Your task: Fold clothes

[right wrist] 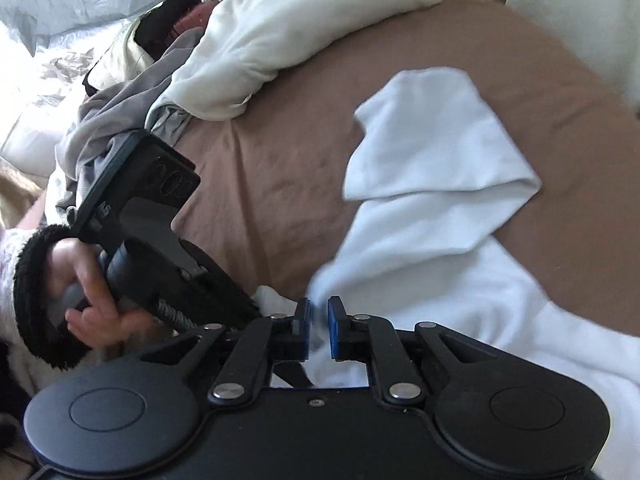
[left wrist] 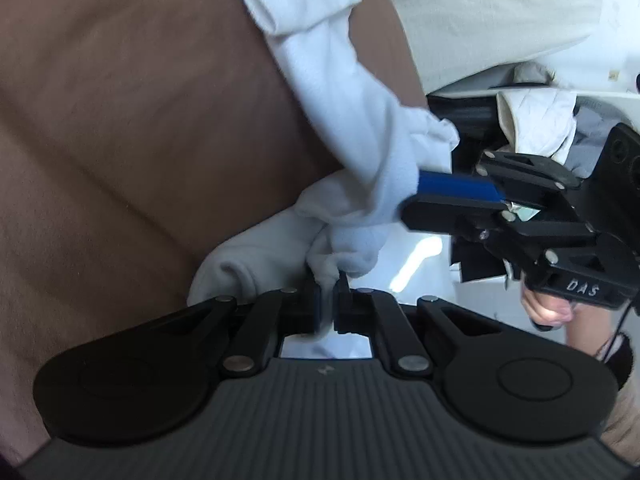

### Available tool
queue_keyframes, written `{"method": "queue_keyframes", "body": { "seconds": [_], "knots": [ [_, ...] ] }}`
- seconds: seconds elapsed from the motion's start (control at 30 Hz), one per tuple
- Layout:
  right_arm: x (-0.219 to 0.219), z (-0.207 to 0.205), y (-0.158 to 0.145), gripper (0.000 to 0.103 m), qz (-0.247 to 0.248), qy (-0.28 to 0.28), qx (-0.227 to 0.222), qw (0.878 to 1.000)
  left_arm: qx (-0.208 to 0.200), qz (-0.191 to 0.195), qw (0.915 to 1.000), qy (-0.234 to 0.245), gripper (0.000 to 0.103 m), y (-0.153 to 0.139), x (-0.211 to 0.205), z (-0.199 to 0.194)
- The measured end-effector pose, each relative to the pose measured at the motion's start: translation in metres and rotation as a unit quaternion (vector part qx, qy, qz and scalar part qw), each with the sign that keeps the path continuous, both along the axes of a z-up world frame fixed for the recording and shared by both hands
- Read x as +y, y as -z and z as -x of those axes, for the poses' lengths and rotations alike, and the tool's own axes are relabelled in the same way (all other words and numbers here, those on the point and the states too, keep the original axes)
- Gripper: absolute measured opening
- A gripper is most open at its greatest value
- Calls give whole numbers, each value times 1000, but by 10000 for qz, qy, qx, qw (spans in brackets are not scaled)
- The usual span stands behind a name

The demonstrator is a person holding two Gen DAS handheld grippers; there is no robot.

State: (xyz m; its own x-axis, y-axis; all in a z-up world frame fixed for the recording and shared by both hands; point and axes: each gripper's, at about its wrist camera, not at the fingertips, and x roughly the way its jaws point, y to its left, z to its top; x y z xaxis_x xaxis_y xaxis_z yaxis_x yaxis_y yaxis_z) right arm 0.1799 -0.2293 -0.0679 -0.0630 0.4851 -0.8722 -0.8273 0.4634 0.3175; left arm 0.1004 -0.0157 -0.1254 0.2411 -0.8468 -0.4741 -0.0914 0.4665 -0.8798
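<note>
- White fleecy garment (right wrist: 432, 184) lies stretched across the brown bedsheet (right wrist: 280, 184), one corner folded over itself at the far end, the near end bunched up toward both grippers.
- Left gripper (left wrist: 329, 300) has its jaws pinched tight on a fold of the white garment (left wrist: 344, 152), cloth squeezed between the pads.
- Right gripper (right wrist: 318, 328) has its blue pads standing a narrow way apart with white cloth between them; the blur hides whether the pads press on it.
- From the left wrist view, the right gripper (left wrist: 424, 196) meets the garment from the side, its blue pad against the fabric.
- Cream pillow (right wrist: 280, 40) and grey clothes (right wrist: 132, 116) sit heaped at the sheet's far edge.
- Person's left hand (right wrist: 92, 292), in a black fuzzy cuff, grasps the left gripper's handle.
</note>
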Motion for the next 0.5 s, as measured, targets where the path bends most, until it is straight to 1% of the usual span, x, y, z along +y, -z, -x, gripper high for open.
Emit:
{"method": "queue_keyframes", "body": {
  "seconds": [0.03, 0.1, 0.13, 0.17, 0.2, 0.23, 0.27, 0.33, 0.37, 0.43, 0.47, 0.5],
  "knots": [
    [-6, -7, -5, 34, -134, 248, -42, 9996, -278, -152, 9995, 26, 5, -10, -2, 1],
    [-18, -20, -16, 43, -404, 745, -124, 9963, -808, -643, 9946, 69, 5, -27, -7, 2],
    [-26, -30, -19, 46, -570, 1026, -164, 9930, -1076, -895, 9901, 73, 5, -36, -9, 3],
    [-32, -38, -20, 48, -675, 1301, -196, 9890, -1383, -1204, 9830, -75, 6, -46, -10, 7],
    [-34, -49, -20, 49, -689, 1523, -253, 9856, -1686, -1511, 9738, -222, 6, -55, -11, 10],
    [-32, -57, -15, 50, -478, 1518, -375, 9866, -2004, -1824, 9619, -358, 6, -66, -12, 14],
    [-30, -66, -9, 50, -266, 1511, -496, 9869, -2438, -2174, 9443, -393, 8, -77, -17, 17],
    [-25, -81, 0, 50, 128, 1499, -737, 9859, -2796, -2246, 9326, -395, 9, -83, -18, 17],
    [-23, -87, 5, 50, 300, 1494, -850, 9847, -2935, -2246, 9283, -400, 9, -86, -18, 17],
    [-23, -100, 11, 51, 81, 1600, -729, 9844, -2464, -1633, 9541, -492, 9, -73, -5, 8],
    [-23, -108, 15, 54, -55, 1718, -625, 9831, -2197, -1318, 9649, -583, 9, -66, 2, 3],
    [-21, -115, 22, 65, -121, 1887, -547, 9804, -2045, -1140, 9702, -626, 9, -61, 6, 0]
  ]
}}
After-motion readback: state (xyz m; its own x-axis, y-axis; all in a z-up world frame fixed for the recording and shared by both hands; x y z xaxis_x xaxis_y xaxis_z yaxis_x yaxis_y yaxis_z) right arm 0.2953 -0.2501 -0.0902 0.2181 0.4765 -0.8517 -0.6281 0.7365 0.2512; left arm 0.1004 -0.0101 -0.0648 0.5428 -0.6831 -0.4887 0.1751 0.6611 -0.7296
